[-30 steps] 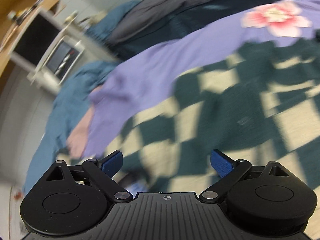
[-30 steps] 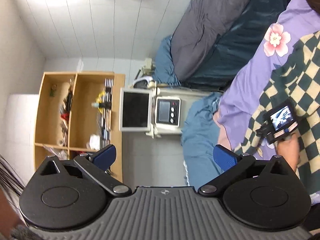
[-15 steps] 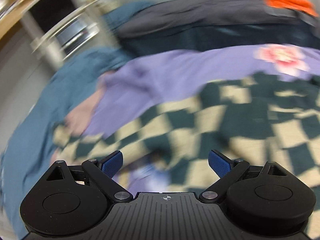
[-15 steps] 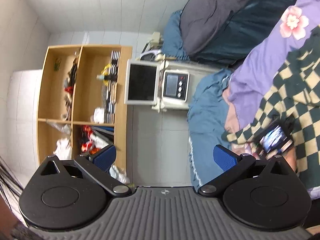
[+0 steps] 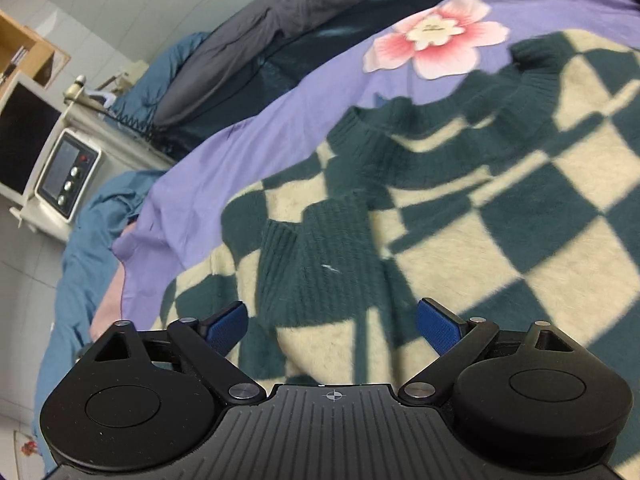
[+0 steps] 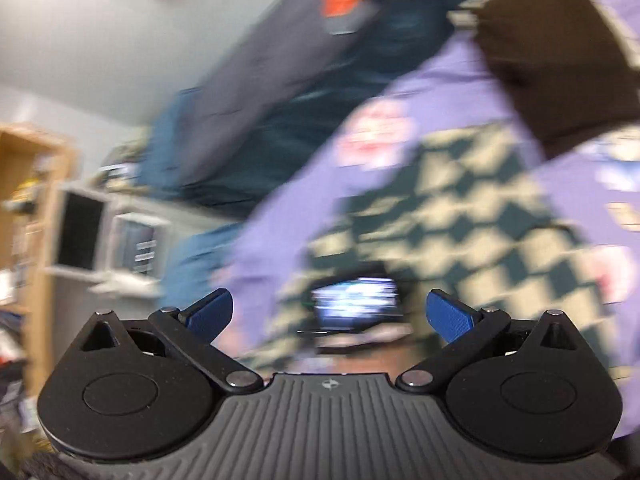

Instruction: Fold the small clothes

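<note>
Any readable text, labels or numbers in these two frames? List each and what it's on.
None readable.
Flower on the purple sheet: a small mark at its centre, too small to read.
Control panel on the white appliance: knobs and a red dot, no legible characters.
Screen in the right wrist view: motion-blurred, unreadable.
</note>
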Demonstrator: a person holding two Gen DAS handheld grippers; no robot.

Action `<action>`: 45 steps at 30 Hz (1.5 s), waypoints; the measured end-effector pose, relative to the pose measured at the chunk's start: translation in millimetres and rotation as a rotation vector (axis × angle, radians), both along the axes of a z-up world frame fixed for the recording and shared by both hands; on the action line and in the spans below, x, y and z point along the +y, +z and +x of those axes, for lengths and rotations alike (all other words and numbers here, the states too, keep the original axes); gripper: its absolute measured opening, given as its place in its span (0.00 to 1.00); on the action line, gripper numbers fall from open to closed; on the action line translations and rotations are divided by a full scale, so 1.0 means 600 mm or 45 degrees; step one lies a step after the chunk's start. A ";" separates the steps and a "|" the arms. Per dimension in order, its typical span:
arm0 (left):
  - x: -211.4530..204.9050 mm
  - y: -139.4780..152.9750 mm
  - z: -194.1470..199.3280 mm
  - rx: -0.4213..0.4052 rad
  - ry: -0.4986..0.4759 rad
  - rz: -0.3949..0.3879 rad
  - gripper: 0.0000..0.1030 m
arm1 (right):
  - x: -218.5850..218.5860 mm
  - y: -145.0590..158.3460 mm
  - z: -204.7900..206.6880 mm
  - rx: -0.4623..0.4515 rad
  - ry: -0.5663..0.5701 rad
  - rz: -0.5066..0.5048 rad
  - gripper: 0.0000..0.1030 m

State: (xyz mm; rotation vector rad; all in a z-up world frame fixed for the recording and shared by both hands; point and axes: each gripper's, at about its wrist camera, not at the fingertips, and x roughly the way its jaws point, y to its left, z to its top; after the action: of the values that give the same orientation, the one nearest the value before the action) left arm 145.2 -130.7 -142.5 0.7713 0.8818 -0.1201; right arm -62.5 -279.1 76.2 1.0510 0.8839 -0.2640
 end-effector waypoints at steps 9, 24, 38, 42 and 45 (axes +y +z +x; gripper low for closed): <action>0.190 0.046 0.002 0.040 0.476 -0.289 0.99 | -0.021 -0.102 -0.076 0.211 -0.053 0.015 0.94; 0.189 0.093 -0.070 0.079 0.144 -0.410 1.00 | -0.008 -0.151 0.054 -0.006 0.452 -0.624 0.88; 0.190 0.068 -0.098 0.203 0.167 -0.309 1.00 | -0.133 -0.342 0.121 0.151 0.261 -0.469 0.28; 0.186 0.065 -0.101 0.210 0.167 -0.287 1.00 | -0.171 -0.336 0.087 0.131 0.127 -0.435 0.12; 0.184 0.066 -0.101 0.224 0.174 -0.316 1.00 | -0.199 -0.341 0.066 0.154 0.064 -0.427 0.09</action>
State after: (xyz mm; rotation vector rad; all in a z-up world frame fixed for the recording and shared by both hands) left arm 84.4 -20.3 -103.0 0.4724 1.0615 -0.1747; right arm -23.1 -398.7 -128.4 0.7065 0.9355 -0.4209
